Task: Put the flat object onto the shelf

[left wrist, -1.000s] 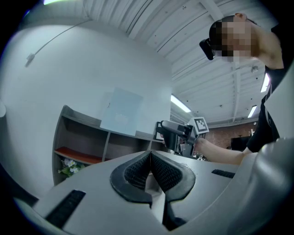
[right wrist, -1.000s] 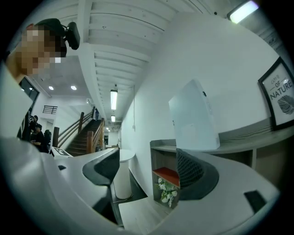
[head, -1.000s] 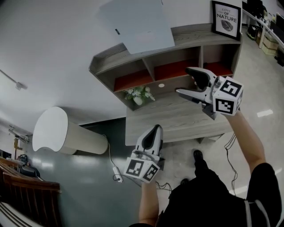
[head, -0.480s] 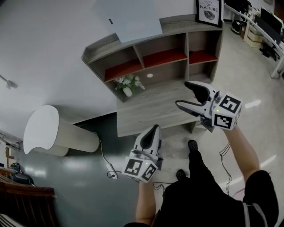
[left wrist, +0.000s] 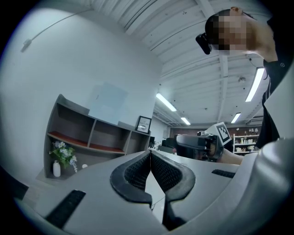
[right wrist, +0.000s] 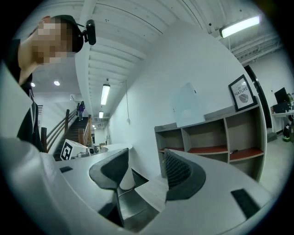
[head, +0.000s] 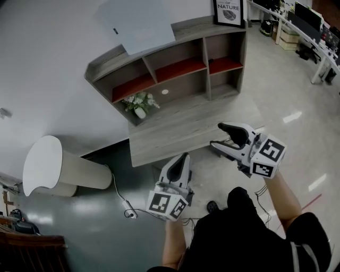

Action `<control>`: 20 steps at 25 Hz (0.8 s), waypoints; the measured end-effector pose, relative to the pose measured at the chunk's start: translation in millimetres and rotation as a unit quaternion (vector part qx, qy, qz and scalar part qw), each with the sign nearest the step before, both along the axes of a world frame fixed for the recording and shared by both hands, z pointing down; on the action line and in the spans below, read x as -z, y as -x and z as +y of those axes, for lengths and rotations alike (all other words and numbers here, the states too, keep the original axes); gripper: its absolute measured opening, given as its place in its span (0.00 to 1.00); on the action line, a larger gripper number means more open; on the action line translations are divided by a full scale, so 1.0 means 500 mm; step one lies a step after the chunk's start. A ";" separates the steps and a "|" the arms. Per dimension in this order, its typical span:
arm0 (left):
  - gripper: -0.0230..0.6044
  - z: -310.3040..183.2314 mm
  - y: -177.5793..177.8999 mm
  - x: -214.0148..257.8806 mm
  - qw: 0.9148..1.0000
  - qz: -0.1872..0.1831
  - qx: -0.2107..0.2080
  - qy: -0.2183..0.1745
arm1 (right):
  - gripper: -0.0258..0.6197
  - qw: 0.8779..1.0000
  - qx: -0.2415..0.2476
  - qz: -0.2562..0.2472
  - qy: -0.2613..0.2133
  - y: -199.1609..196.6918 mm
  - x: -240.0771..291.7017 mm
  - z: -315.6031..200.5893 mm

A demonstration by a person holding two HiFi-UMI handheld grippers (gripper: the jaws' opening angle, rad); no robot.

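Observation:
The flat object, a pale board (head: 136,22), stands on top of the grey shelf unit (head: 175,56) and leans on the white wall; it also shows in the left gripper view (left wrist: 107,103) and the right gripper view (right wrist: 187,104). My right gripper (head: 216,135) hangs over the front edge of the low grey table (head: 180,130), well short of the shelf. Its jaws are apart and closing, with nothing between them (right wrist: 147,160). My left gripper (head: 184,156) is lower and nearer to me, shut and empty (left wrist: 150,154).
A framed print (head: 229,11) stands at the shelf's right end. A white vase with flowers (head: 139,103) sits on the table's far left. A pale round column (head: 56,167) stands at the left, with a cable (head: 126,204) on the floor. Desks (head: 313,37) fill the far right.
The shelf and table have drawn further away up and to the left. My right gripper has come down and back from the shelf to the table's front edge, its jaws a little narrower.

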State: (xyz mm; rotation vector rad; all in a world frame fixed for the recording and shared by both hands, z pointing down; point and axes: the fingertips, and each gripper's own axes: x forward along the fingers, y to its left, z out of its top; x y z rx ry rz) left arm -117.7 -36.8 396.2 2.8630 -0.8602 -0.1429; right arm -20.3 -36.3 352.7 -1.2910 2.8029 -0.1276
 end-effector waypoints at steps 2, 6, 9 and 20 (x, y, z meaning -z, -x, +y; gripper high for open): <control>0.06 0.002 -0.015 -0.004 1.000 0.002 -0.001 0.005 | 0.40 1.000 -0.004 0.004 0.002 -0.008 -0.008 0.019; 0.06 0.013 -0.042 -0.005 1.000 0.003 -0.008 0.008 | 0.29 1.000 -0.018 0.008 0.006 -0.022 -0.024 0.055; 0.06 0.020 -0.050 -0.005 1.000 0.003 -0.013 0.009 | 0.19 0.999 -0.038 -0.002 0.007 -0.030 -0.031 0.071; 0.06 0.047 -0.038 -0.016 0.999 -0.005 -0.038 0.005 | 0.06 0.997 -0.074 0.006 -0.003 -0.015 -0.058 0.134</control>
